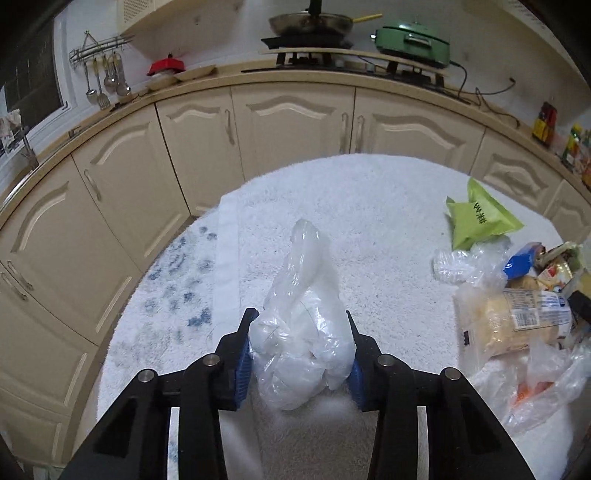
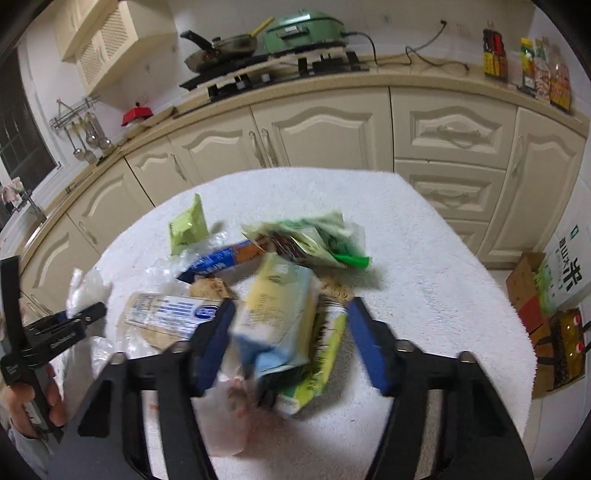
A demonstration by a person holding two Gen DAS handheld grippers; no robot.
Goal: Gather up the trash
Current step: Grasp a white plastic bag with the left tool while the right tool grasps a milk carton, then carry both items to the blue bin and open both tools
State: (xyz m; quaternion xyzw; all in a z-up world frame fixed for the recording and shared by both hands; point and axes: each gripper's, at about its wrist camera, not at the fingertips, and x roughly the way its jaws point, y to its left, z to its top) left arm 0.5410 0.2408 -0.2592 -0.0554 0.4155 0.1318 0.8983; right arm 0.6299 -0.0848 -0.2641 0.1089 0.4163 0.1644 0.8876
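Jaws of the left gripper [image 1: 300,343] are pinching the clear plastic bag [image 1: 301,325]; lifting slowly should keep it from slipping.

You face a run of cream cabinets [image 1: 295,122] under a beige worktop [image 1: 221,72]. On the hob [image 2: 280,70] stand a frying pan [image 1: 310,22] and, to its right, a green electric cooker [image 1: 413,42] with its cord trailing along the worktop. Utensils hang from a wall rack [image 1: 99,55] to your left. Sauce bottles [image 2: 495,55] stand at the right end. Cardboard boxes [image 2: 535,291] sit on the floor at right.
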